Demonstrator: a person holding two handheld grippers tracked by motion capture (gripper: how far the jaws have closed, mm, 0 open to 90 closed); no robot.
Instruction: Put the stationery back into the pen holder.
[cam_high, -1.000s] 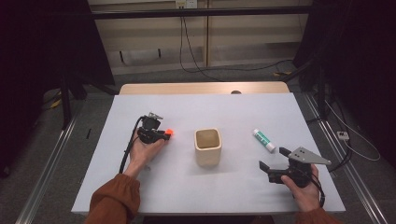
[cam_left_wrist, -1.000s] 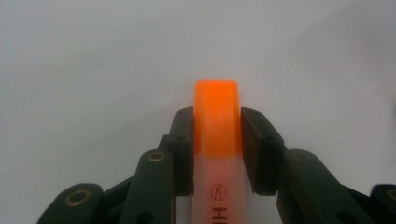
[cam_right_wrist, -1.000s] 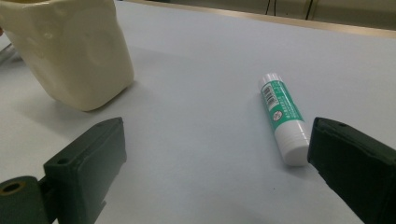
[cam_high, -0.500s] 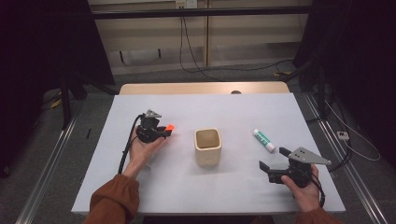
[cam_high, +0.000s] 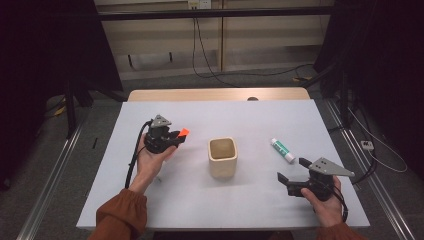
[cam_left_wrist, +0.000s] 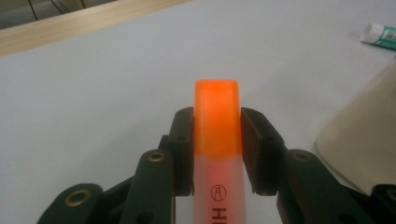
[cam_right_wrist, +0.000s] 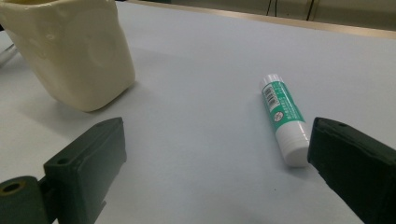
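A person sits at a white bench and holds a black two-jaw gripper in each hand; rust-orange sleeves come in from the bottom of the high view.

The left gripper is held above the left half of the bench, with a black cable trailing down from it along the forearm. Its jaws are closed on a highlighter. In the left gripper view the pen runs straight out between the two black jaws, and both pads press against its sides. Its bright orange cap points away from the camera and pokes out beyond the jaw tips, while the pale, translucent barrel with dark printing lies lower in the grip. In the high view the orange tip points to the right, toward the cup.

A cream-coloured cup with a squarish open mouth stands upright near the middle of the bench, a little way to the right of the highlighter's tip and apart from it.

A glue stick, white with a green label, lies flat on the bench to the right of the cup, well apart from it.

The right gripper sits low near the front right of the bench, just in front of the glue stick. Its jaws stand wide apart with nothing between them. In the right gripper view the glue stick's near end lies just beside the tip of the right-hand jaw, and the cup stands at upper left.
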